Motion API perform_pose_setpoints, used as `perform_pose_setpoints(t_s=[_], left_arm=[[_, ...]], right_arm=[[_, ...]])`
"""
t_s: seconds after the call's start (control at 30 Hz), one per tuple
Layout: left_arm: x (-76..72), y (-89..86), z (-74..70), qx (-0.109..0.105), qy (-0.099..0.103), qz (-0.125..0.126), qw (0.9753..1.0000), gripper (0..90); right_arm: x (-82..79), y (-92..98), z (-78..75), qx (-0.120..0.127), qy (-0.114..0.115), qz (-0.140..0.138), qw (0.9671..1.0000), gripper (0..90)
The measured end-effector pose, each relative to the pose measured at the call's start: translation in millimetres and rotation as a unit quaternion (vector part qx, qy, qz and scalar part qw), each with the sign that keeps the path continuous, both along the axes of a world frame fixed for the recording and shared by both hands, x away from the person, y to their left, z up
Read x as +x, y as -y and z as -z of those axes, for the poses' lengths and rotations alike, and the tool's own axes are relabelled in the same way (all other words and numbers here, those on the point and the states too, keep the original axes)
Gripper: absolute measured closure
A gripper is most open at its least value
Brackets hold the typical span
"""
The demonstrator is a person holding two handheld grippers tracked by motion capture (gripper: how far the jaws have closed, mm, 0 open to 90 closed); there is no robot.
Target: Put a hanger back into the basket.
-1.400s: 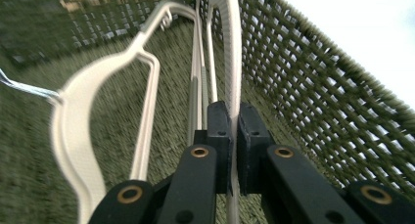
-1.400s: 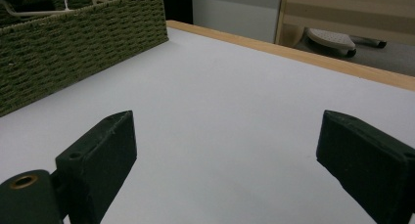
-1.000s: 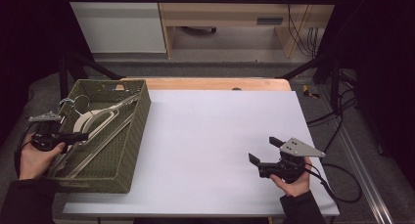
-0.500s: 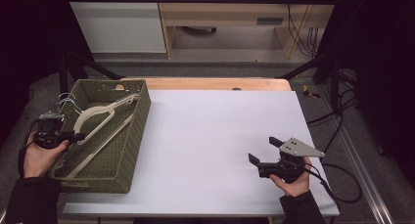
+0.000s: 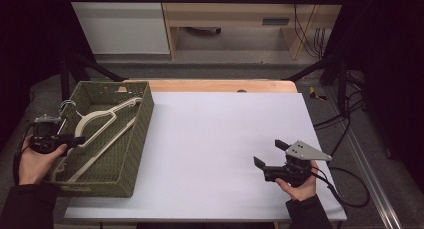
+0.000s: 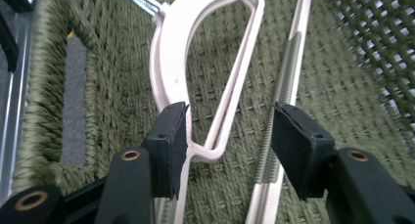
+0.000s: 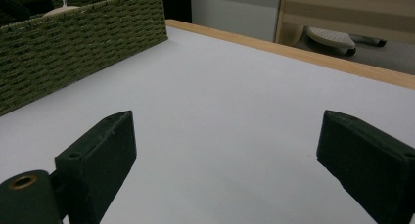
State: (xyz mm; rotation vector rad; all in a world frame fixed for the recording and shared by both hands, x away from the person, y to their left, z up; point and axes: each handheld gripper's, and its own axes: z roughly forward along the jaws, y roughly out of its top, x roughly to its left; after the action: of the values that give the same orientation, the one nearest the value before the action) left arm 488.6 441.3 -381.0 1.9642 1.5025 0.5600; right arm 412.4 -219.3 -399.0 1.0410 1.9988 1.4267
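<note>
Straddling a smooth cream hanger, left gripper; coarse woven green basket

A cream plastic hanger lies slanted inside a green woven basket at the left of the frame. Its metal hook points to the upper left. A second cream hanger lies just beside it, partly underneath.

High view looks down; both tool cameras sit low, sharing the basket
</note>
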Motion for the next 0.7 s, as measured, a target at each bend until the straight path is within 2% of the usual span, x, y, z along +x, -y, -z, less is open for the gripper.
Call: perform_pose_setpoints(t_s=[0.03,0.07,0.1,0.13,0.17,0.2,0.23,0.27,0.3,0.33,0.37,0.5,0.53,0.57,0.6,0.63,0.67,0.7], left_arm=[[-2.0,2.2,-2.2,-0.007,0.013,-0.001,0.9999,45.3],[-6.4,6.0,-8.3,-0.016,0.036,0.011,0.9992,42.2],[-6.4,6.0,-8.3,-0.016,0.036,0.011,0.9992,40.8],[-11.5,12.4,-15.0,-0.031,0.066,0.018,0.9972,39.3],[-11.5,12.4,-15.0,-0.031,0.066,0.018,0.9972,38.0],[-17.1,19.7,-21.9,-0.053,0.093,0.033,0.9937,35.7],[-17.1,19.7,-21.9,-0.053,0.093,0.033,0.9937,32.1],[-22.5,28.7,-27.6,-0.067,0.124,0.049,0.9888,29.3],[-22.5,28.7,-27.6,-0.067,0.124,0.049,0.9888,27.2],[-27.6,39.0,-32.5,-0.08,0.148,0.066,0.9836,25.6],[-27.6,39.0,-32.5,-0.08,0.148,0.066,0.9836,24.4],[-36.4,62.7,-40.3,-0.106,0.183,0.1,0.9723,19.4],[-40.4,74.7,-43.0,-0.123,0.196,0.119,0.9655,16.1],[-40.4,74.7,-43.0,-0.123,0.196,0.119,0.9655,13.9],[-44.7,87.0,-44.0,-0.13,0.208,0.14,0.9594,13.4],[-44.7,87.0,-44.0,-0.13,0.208,0.14,0.9594,13.3],[-48.2,99.0,-43.2,-0.134,0.214,0.157,0.9547,12.6],[-48.2,99.0,-43.2,-0.134,0.214,0.157,0.9547,11.4]], right_arm=[[0.1,0.3,-0.2,0.0,0.001,0.0,1.0,8.2],[0.0,0.8,-0.6,0.001,0.003,0.0,1.0,8.1],[0.0,0.8,-0.6,0.001,0.003,0.0,1.0,8.1],[-0.2,1.0,-1.0,0.002,0.003,0.001,1.0,7.9],[-0.2,1.0,-1.0,0.002,0.003,0.001,1.0,7.9],[-0.5,1.3,-1.3,0.004,0.002,0.001,1.0,7.7],[-0.5,1.3,-1.3,0.004,0.002,0.001,1.0,7.7],[-0.6,1.7,-1.5,0.005,0.002,0.001,1.0,7.3],[-0.6,1.7,-1.5,0.005,0.002,0.001,1.0,7.3],[-0.3,2.0,-1.7,0.006,0.003,0.0,1.0,7.2],[-0.3,2.0,-1.7,0.006,0.003,0.0,1.0,7.2],[-0.5,2.6,-2.2,0.006,0.004,-0.001,1.0,7.1],[-0.6,3.1,-2.6,0.006,0.005,-0.002,1.0,7.0],[-0.6,3.1,-2.6,0.006,0.005,-0.002,1.0,7.0],[-1.2,3.7,-3.1,0.008,0.003,-0.002,1.0,6.7],[-1.2,3.7,-3.1,0.008,0.003,-0.002,1.0,6.7],[-1.3,4.9,-4.0,0.01,0.005,-0.002,0.9999,6.5],[-1.3,4.9,-4.0,0.01,0.005,-0.002,0.9999,6.5]])
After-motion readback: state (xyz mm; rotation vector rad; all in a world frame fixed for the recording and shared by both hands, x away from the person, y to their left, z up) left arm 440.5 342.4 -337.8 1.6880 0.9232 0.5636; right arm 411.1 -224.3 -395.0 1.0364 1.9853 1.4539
